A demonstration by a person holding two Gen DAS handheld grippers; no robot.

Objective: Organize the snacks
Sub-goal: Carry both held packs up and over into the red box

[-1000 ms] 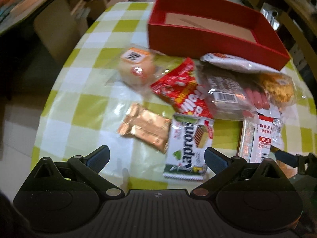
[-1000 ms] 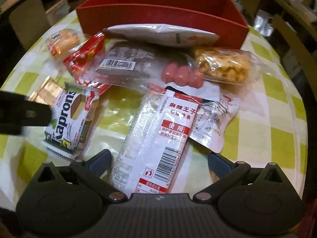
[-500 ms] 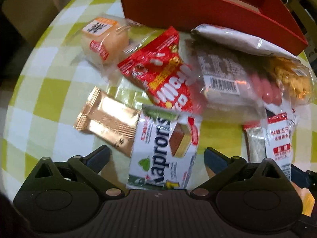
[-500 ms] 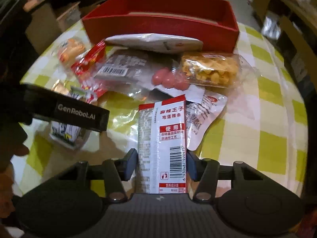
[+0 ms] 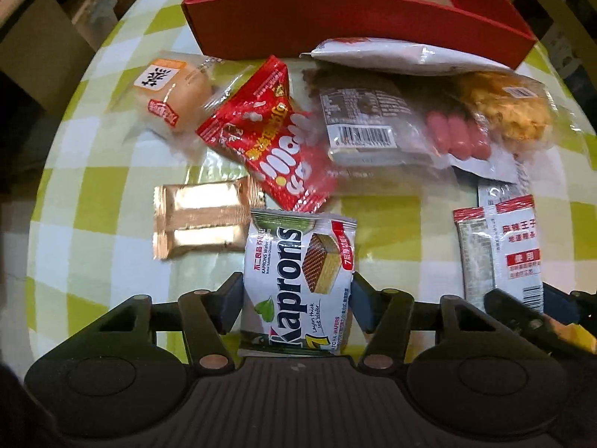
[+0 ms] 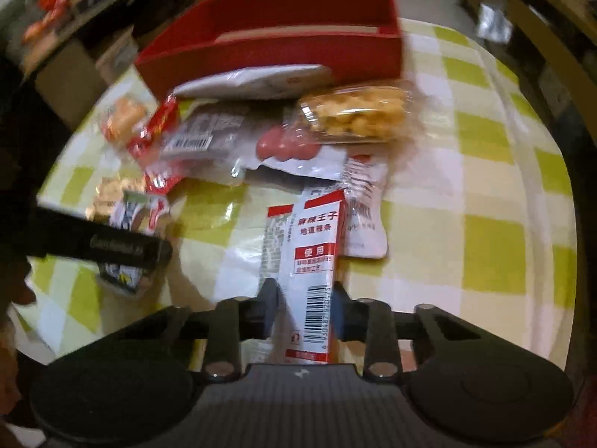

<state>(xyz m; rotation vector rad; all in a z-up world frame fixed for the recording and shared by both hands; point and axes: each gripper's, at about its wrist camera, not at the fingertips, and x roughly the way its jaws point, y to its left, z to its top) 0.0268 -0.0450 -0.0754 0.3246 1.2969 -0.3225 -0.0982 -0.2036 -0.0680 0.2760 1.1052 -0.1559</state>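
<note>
Two hand-held grippers: left (image 5: 296, 304) closing around Kaprons wafer pack (image 5: 298, 280), right (image 6: 304, 308) clamped on white spicy-strip packet (image 6: 308, 261)

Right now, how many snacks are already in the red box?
None that I can see: the red box shows only bare floor. In hand: the left gripper, jaws closing, has the Kaprons wafer pack between them; the right gripper is shut on the white-and-red strip pack. Left over: the bun, red bag, gold bar and others.

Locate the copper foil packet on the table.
In the left wrist view, the copper foil packet lies left of centre, beside the Kaprons wafer pack and below the red snack bag.
</note>
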